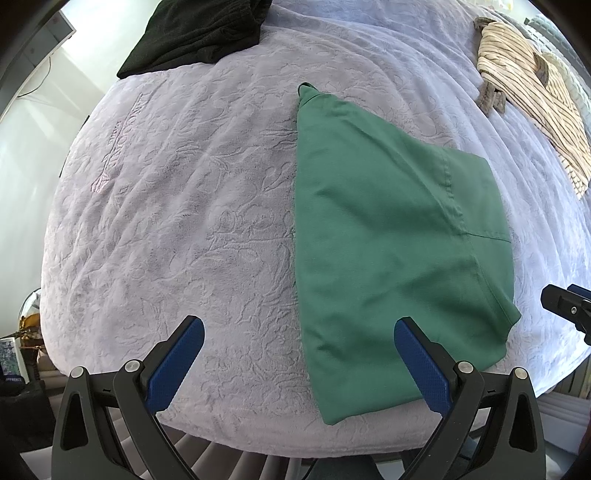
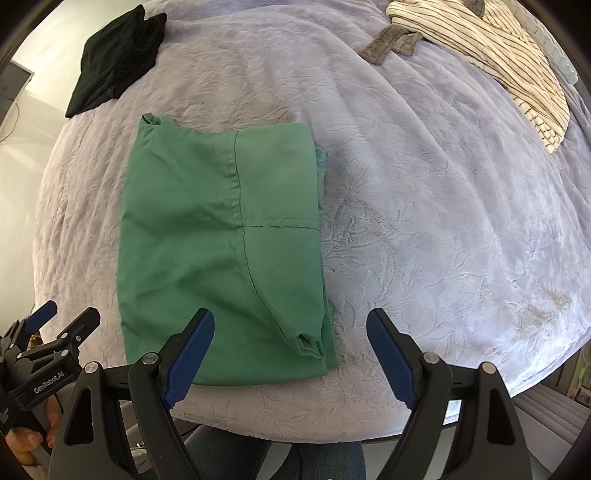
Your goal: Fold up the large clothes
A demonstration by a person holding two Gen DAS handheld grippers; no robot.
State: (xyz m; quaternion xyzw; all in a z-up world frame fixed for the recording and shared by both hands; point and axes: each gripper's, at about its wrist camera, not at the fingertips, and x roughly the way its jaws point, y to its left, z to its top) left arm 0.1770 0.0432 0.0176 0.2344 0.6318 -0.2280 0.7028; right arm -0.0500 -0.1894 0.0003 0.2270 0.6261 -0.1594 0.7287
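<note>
A green garment (image 1: 388, 236) lies folded into a long flat rectangle on the lilac bedspread (image 1: 192, 206); it also shows in the right wrist view (image 2: 218, 251). My left gripper (image 1: 299, 328) is open and empty above the bed's near edge, its right finger over the garment's near end. My right gripper (image 2: 290, 321) is open and empty, hovering over the garment's near right corner. The left gripper (image 2: 55, 325) shows at the lower left of the right wrist view. The right gripper's tip (image 1: 565, 302) shows at the right edge of the left wrist view.
A black garment (image 1: 199, 29) lies at the far left of the bed, also in the right wrist view (image 2: 114, 59). A striped cream garment (image 1: 532, 92) with a grey band lies far right, also in the right wrist view (image 2: 491, 48). The bed's near edge (image 2: 295, 424) runs just below the grippers.
</note>
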